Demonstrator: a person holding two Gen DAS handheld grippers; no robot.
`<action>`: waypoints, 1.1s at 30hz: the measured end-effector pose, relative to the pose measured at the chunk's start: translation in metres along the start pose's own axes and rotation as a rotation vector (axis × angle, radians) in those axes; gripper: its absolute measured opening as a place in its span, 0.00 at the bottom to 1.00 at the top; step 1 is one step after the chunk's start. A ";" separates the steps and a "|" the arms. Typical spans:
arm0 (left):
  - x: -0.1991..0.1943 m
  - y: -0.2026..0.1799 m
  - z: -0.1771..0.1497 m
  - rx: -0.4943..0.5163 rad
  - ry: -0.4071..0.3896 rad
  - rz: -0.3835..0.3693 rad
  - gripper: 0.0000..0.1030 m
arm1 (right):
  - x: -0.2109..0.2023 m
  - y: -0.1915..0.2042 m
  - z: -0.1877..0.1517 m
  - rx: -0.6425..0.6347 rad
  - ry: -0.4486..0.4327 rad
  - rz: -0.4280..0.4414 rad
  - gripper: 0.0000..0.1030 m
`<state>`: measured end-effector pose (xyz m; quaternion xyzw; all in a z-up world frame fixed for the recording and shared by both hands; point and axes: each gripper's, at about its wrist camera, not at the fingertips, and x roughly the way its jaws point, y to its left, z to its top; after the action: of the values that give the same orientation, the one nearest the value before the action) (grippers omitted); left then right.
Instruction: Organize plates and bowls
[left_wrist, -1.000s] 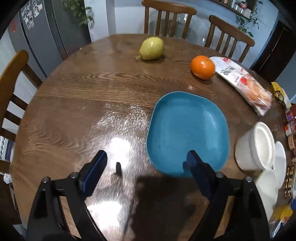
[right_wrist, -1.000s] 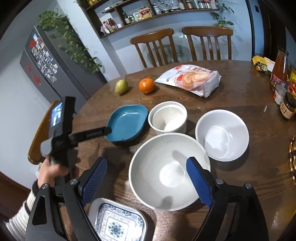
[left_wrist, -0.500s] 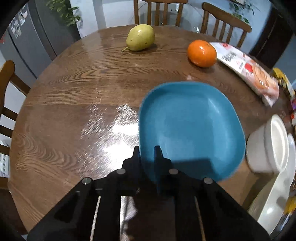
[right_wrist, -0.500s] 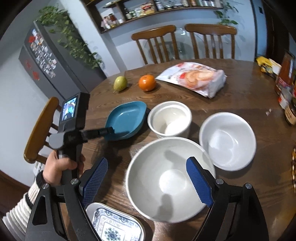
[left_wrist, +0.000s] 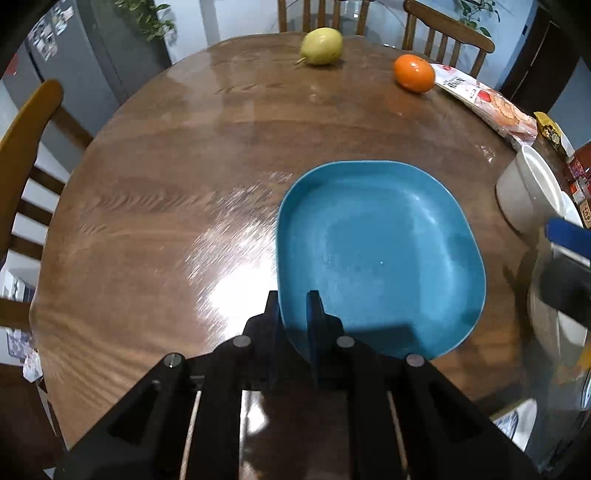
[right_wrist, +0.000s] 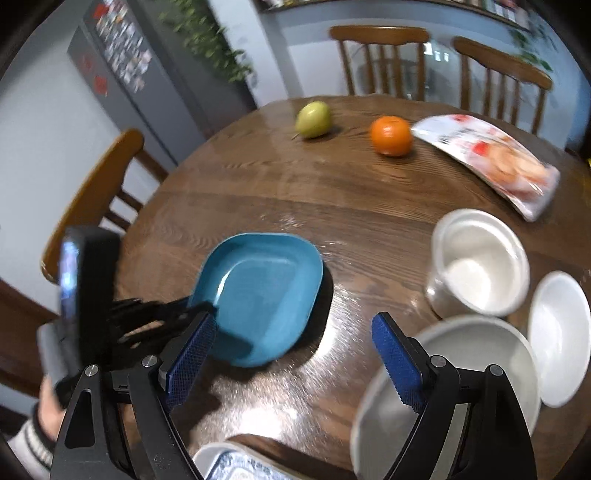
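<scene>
Nearest in the left wrist view, the left gripper (left_wrist: 293, 306) has its jaws closed on the near rim of the blue plate (left_wrist: 380, 254). The plate seems lifted a little above the worktop (left_wrist: 177, 177), since the right wrist view shows a dark shadow under its far edge, and it tilts slightly. The right gripper (right_wrist: 291, 354) hangs with jaws wide apart and nothing between them, over bare worktop between the plate and the large white bowl (right_wrist: 443, 387).

The grip is on one thin edge only, so I judge the plate may swing down or slip out if the hand moves fast. It could also knock the white cup (left_wrist: 528, 192) just to its right.

The plate is a rounded square, slightly longer from the gripper toward the far side; this long axis points away, roughly toward the orange (left_wrist: 413, 72). Farther back lies the pear (left_wrist: 321, 46), well apart.
</scene>
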<state>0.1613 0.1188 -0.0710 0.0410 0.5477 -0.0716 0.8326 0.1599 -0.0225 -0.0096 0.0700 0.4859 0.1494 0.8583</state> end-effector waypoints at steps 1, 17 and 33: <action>0.001 0.003 0.001 -0.005 0.001 0.001 0.12 | 0.008 0.006 0.002 -0.016 0.015 -0.002 0.85; -0.007 0.017 -0.017 -0.061 -0.019 -0.024 0.11 | 0.068 0.007 -0.006 -0.006 0.181 0.000 0.12; -0.069 -0.033 -0.028 0.050 -0.190 -0.056 0.10 | -0.029 -0.014 -0.035 0.093 -0.026 -0.002 0.11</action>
<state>0.1038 0.0957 -0.0182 0.0396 0.4652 -0.1122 0.8772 0.1189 -0.0464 -0.0082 0.1112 0.4813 0.1250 0.8604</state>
